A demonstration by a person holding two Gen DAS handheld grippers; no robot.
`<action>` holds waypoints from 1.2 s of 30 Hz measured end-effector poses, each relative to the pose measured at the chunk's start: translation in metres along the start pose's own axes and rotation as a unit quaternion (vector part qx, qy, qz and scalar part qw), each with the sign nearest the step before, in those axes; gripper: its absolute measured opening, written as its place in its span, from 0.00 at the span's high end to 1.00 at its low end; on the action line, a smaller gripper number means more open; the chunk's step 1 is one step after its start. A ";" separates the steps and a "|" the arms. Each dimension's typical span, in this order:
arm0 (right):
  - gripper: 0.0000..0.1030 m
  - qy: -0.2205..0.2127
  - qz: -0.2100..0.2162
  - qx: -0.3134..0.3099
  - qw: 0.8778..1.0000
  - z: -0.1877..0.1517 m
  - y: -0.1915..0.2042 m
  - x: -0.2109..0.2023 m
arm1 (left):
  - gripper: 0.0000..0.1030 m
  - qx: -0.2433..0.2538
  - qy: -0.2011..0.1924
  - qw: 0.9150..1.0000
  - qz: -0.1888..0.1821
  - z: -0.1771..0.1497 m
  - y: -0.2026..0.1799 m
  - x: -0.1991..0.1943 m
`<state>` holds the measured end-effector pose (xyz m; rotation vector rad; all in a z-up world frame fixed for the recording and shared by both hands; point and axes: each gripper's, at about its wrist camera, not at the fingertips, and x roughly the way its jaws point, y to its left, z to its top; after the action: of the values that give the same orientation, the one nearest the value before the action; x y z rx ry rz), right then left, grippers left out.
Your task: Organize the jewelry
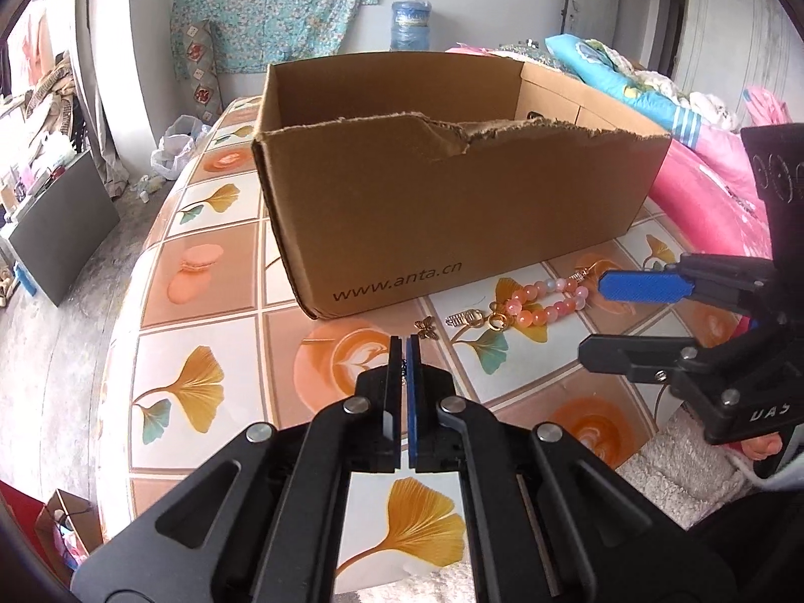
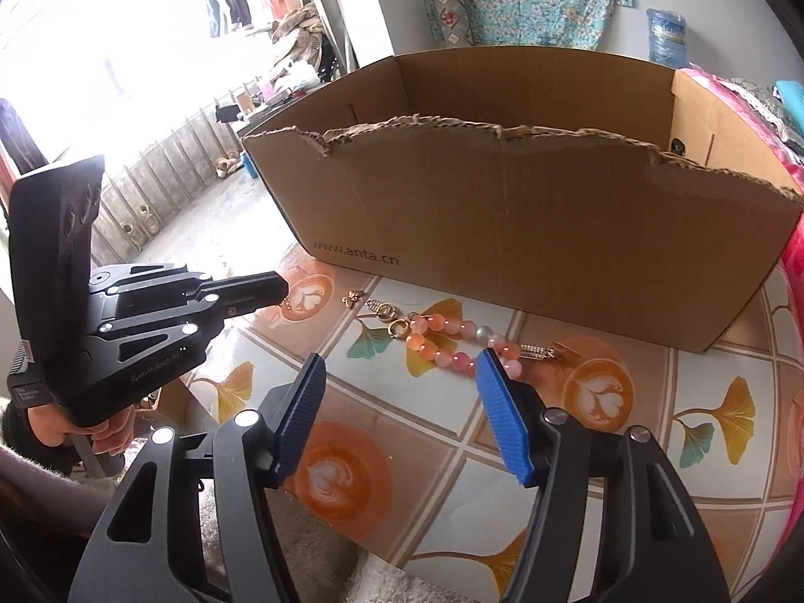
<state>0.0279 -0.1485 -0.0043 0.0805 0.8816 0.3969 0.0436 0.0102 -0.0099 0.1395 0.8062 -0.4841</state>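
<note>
A pink and orange bead bracelet with gold charms lies on the tiled table in front of a brown cardboard box. It also shows in the right wrist view, with the box behind it. A small gold butterfly charm lies left of it, also seen in the right wrist view. My left gripper is shut on a thin chain that dangles from its tips. My right gripper is open, low over the table just in front of the bracelet, and seen from the side in the left wrist view.
The table has an orange and white tile cloth with leaf prints. Pink and blue bedding lies to the right. A grey panel and clutter stand on the floor at left. A white fluffy cloth lies at the table's near right edge.
</note>
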 end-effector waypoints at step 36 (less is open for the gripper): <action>0.90 -0.009 -0.008 0.058 0.998 0.033 -0.050 -0.053 | 0.99 -0.062 -0.012 0.996 -0.069 -0.007 0.007 0.015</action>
<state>0.0387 -0.2118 0.0444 0.1829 0.8858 0.3295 0.0513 0.0132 -0.0254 -0.0380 0.8228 -0.5625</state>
